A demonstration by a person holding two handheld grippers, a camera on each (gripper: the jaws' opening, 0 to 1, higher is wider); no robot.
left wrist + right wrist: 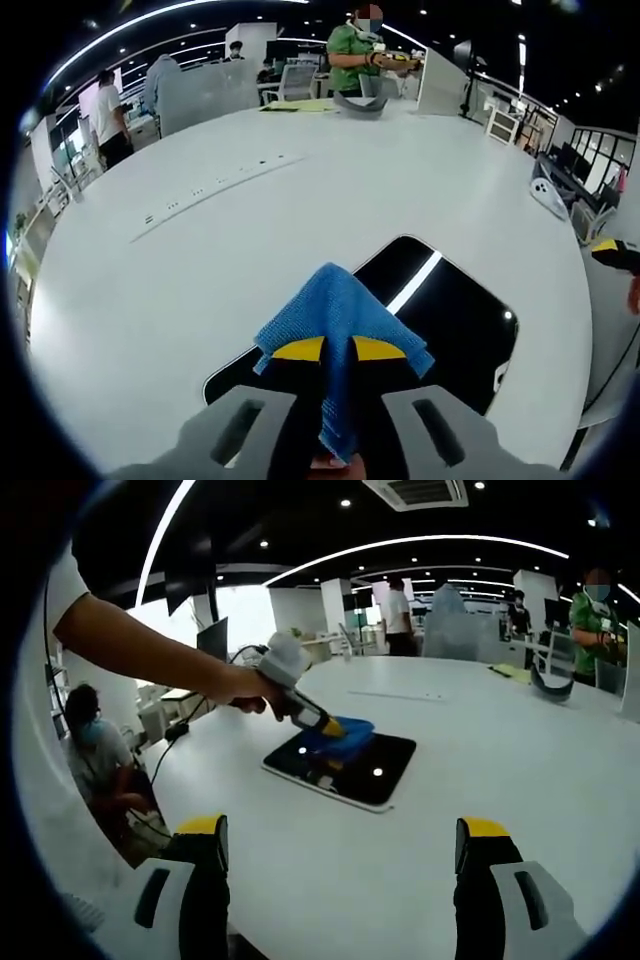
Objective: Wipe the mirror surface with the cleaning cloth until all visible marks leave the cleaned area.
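Note:
A dark rectangular mirror (440, 310) lies flat on the white table (300, 230). My left gripper (338, 349) is shut on a blue cleaning cloth (340, 315), which hangs over the mirror's near part. In the right gripper view the left gripper (335, 727), held by a person's hand (240, 685), presses the cloth (345, 735) onto the far left part of the mirror (345, 765). My right gripper (340, 850) stands open well back from the mirror, nothing between its yellow-tipped fingers (205, 830).
A strip of sockets (215, 190) runs across the table beyond the mirror. A grey object (360, 103) and papers sit at the far edge, where a person in green (355, 55) stands. Other people and desks surround the table. A cable (175, 750) trails off the left edge.

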